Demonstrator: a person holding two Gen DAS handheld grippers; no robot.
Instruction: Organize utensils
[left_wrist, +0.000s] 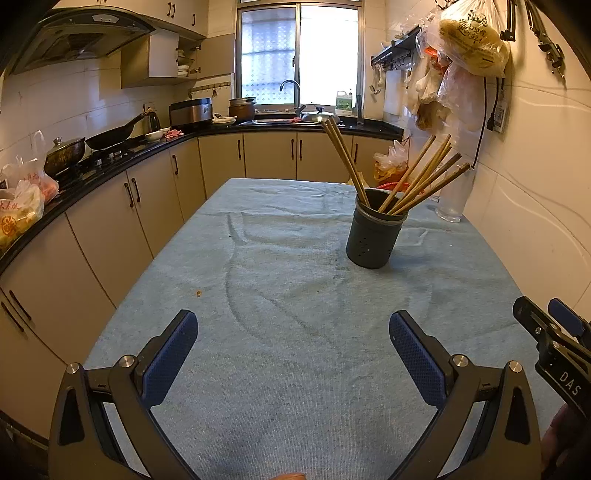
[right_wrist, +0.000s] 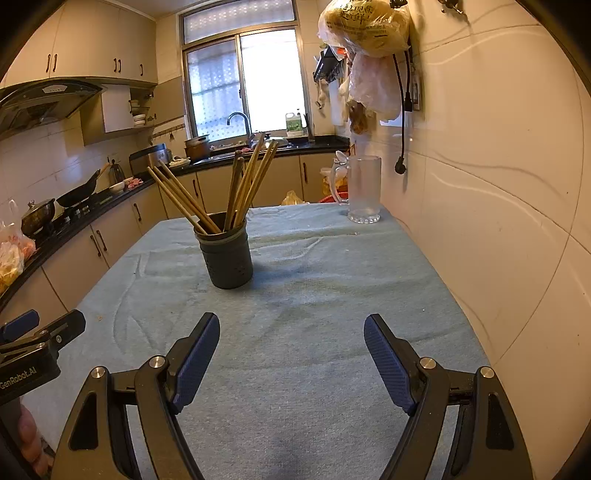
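Note:
A dark grey perforated utensil holder (left_wrist: 373, 236) stands upright on the blue cloth-covered table (left_wrist: 280, 295), right of centre. Several wooden chopsticks (left_wrist: 417, 184) stick out of it, fanned left and right. It also shows in the right wrist view (right_wrist: 226, 258) with its chopsticks (right_wrist: 243, 184). My left gripper (left_wrist: 293, 332) is open and empty, low over the near table. My right gripper (right_wrist: 291, 338) is open and empty too, short of the holder. Each gripper shows at the other view's edge: the right one (left_wrist: 554, 332), the left one (right_wrist: 40, 332).
A clear glass mug (right_wrist: 364, 188) stands at the table's far right corner by the tiled wall (right_wrist: 498, 203). Plastic bags (left_wrist: 469, 40) hang on that wall. A counter (left_wrist: 110, 155) with wok, pots and bags runs along the left. A small crumb (left_wrist: 198, 293) lies on the cloth.

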